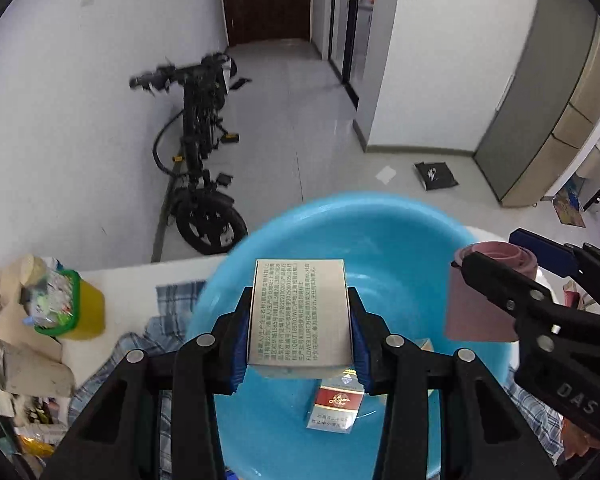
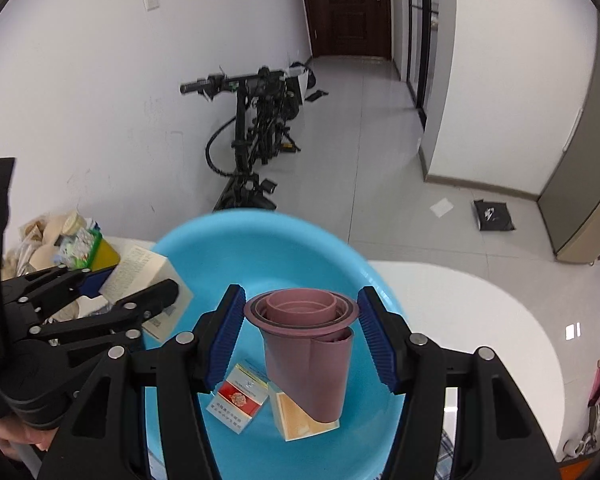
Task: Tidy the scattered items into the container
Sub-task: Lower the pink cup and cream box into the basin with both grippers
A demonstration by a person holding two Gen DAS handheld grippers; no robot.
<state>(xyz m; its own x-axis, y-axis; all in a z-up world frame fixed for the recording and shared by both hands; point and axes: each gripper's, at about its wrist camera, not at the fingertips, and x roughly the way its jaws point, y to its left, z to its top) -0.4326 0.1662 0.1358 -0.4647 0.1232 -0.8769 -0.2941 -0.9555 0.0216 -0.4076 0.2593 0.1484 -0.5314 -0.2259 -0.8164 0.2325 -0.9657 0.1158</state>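
Biggest thing in play is the white table (image 2: 480, 320), and sitting on it the blue basin (image 1: 380, 240), its rim out over the table's far edge in both views. Checked cloth (image 1: 172, 296) lies under the basin's left side. Off to the left, a yellow tub (image 1: 88, 312) stuffed with wrappers, beside a heap of clutter.

Over the basin now, both tools angled down into it. The left gripper (image 1: 300, 320) has its blue pads clamped on the long sides of a silver box (image 1: 300, 312), printed face up, held clear above the basin floor. The right gripper (image 2: 302, 336) carries a mauve cup (image 2: 308, 356), a nested stack by the look of the rims. The flared rim sits between the pads; the left pad looks to touch it, but a sliver of gap shows on the right, so how firm the grip is I cannot tell. The cup hangs upright above the basin floor.

Down in the basin: a red pack (image 2: 240, 396) lying flat, and just beside it an orange pack (image 2: 296, 416), partly behind the cup.
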